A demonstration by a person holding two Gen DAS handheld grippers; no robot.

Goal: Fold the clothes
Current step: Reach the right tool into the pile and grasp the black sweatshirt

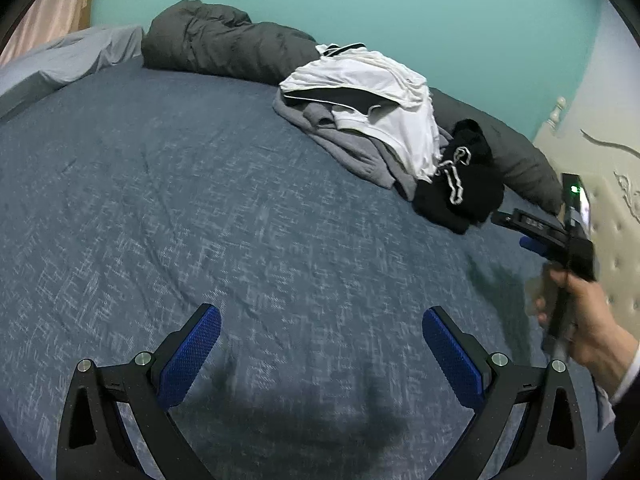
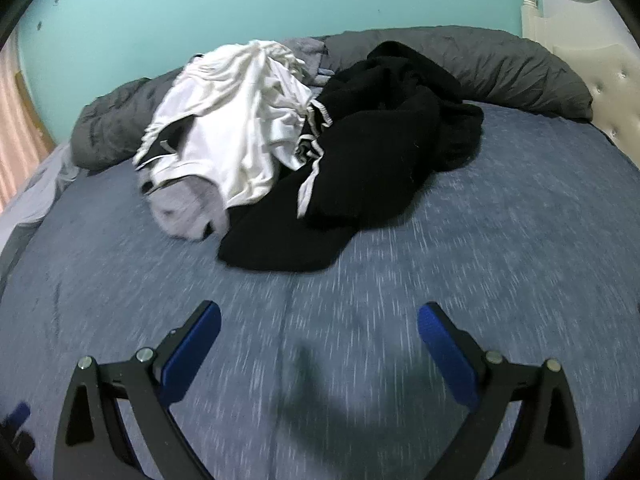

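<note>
Left wrist view shows the left hand-held gripper [image 1: 321, 322] with its blue-padded fingers [image 1: 191, 360] spread wide, holding nothing, above bare blue bed sheet [image 1: 200, 208]. To its right, a person's hand [image 1: 580, 320] grips the handle of the right hand-held gripper [image 1: 532, 240], seen from the side and blurred; from this view I cannot tell how far its fingers stand apart. Farther out, toward the far right of the bed, lies the heap of clothes: a white garment [image 1: 376, 92] with dark trim on top, a grey garment [image 1: 352, 148] under it, and a black garment [image 1: 460, 184] with a white drawstring at the near right end. Behind the heap a dark grey duvet [image 1: 224, 44] runs bunched along the turquoise wall [image 1: 360, 0], and a cream tufted headboard [image 1: 612, 208] stands at the right edge.

Right wrist view shows the right hand-held gripper [image 2: 319, 320] also spread wide and empty, over the bed sheet [image 2: 520, 240], near the heap but apart from it. Ahead lies the black garment [image 2: 380, 152], crumpled, with white stripes; the white garment [image 2: 232, 120] sits to its left, overlapping the grey garment [image 2: 188, 208]. The duvet [image 2: 500, 60] lies behind them.
</note>
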